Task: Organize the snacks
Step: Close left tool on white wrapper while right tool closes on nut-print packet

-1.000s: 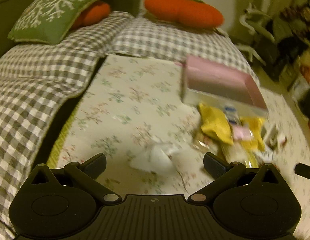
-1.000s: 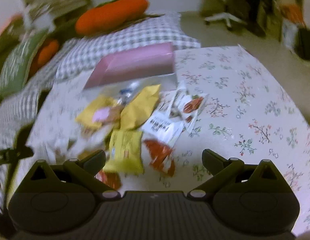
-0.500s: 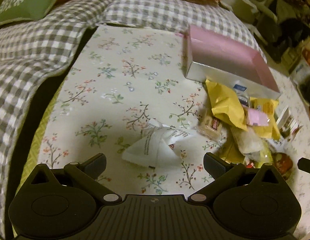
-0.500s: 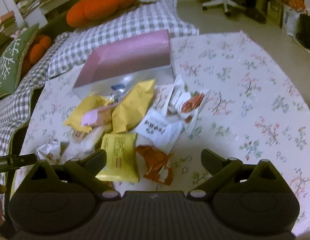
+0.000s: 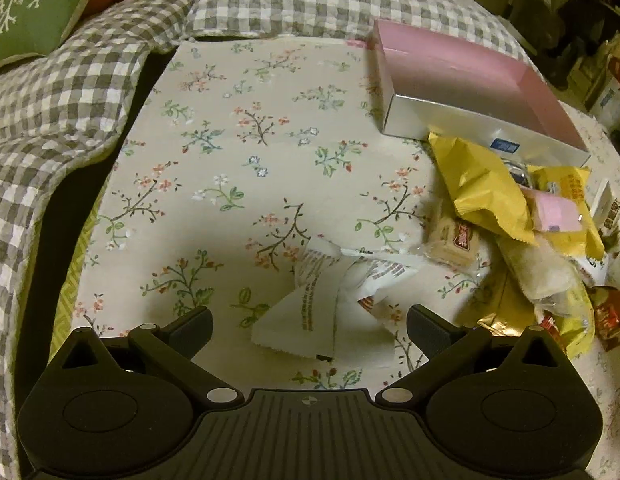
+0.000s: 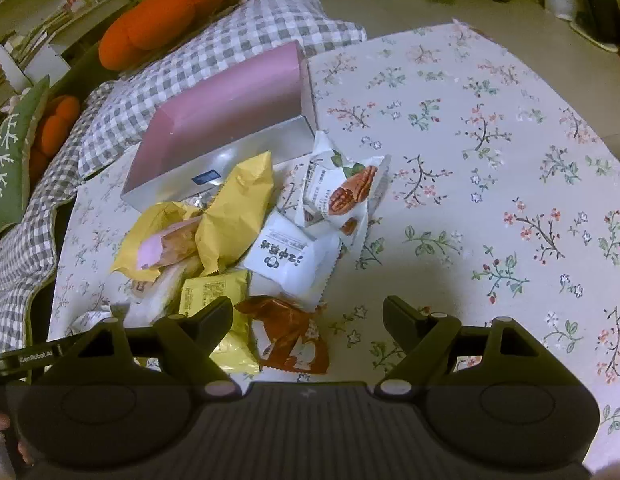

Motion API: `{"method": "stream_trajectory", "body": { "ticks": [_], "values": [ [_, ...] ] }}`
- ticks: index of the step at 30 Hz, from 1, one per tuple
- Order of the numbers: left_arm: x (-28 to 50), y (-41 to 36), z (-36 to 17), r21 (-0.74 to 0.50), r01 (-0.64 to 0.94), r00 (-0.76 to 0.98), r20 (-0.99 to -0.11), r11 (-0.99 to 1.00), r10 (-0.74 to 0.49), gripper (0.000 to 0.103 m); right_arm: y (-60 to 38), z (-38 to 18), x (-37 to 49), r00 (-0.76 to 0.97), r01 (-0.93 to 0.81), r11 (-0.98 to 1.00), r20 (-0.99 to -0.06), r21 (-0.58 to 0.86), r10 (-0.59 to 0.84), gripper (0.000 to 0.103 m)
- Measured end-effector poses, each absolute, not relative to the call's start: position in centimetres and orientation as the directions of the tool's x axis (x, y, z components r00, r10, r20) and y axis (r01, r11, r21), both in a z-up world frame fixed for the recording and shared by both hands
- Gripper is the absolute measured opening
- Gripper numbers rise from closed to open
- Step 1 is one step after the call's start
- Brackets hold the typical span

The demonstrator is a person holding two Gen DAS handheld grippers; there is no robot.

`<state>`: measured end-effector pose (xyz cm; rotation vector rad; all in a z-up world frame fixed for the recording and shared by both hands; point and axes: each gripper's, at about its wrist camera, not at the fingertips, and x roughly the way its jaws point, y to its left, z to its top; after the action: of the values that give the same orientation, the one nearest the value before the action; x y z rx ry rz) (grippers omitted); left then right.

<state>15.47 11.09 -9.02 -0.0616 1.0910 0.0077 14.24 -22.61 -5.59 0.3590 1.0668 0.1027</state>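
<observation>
Jaws of the left gripper (image 5: 308,326) stand wide apart over a crumpled white wrapper with printed text (image 5: 324,312), not pressing it. Right gripper (image 6: 307,318): jaws closing, still apart, with a brown-red foil snack packet (image 6: 287,338) lying between them on the floral tablecloth (image 6: 490,168). Snack pile includes a plain yellow packet (image 6: 233,216) and a white packet printed with Chinese characters (image 6: 289,258), just beside an open pink-lined silver box (image 6: 229,120). Lettering "GenRobot.AI" shows on the left gripper's edge.
</observation>
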Motion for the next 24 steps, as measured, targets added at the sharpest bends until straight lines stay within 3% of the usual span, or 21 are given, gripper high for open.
{"method": "stream_trajectory", "body": {
  "ticks": [9,14,22,24],
  "values": [
    [16.0,10.8,-9.9,-0.035,-0.005,0.461,-0.887,0.999,-0.029,0.101,-25.4,-5.6,17.1,0.531,0.205,0.898,-0.815,0.39,0.233,0.078],
    [16.1,11.0,-9.8,-0.029,-0.006,0.476,-0.879,1.0,-0.023,0.101,-25.4,-5.8,19.5,0.546,0.168,0.919,-0.81,0.355,0.213,0.088],
    [16.5,12.4,-9.7,-0.095,-0.048,0.485,-0.873,0.994,-0.06,0.101,-26.0,-8.0,22.0,0.515,0.184,0.899,-0.818,0.396,0.255,0.085],
    [16.6,12.5,-9.9,-0.105,-0.048,0.478,-0.876,0.993,-0.069,0.101,-25.7,-8.4,22.1,0.499,0.183,0.9,-0.826,0.395,0.261,0.078]
  ]
}}
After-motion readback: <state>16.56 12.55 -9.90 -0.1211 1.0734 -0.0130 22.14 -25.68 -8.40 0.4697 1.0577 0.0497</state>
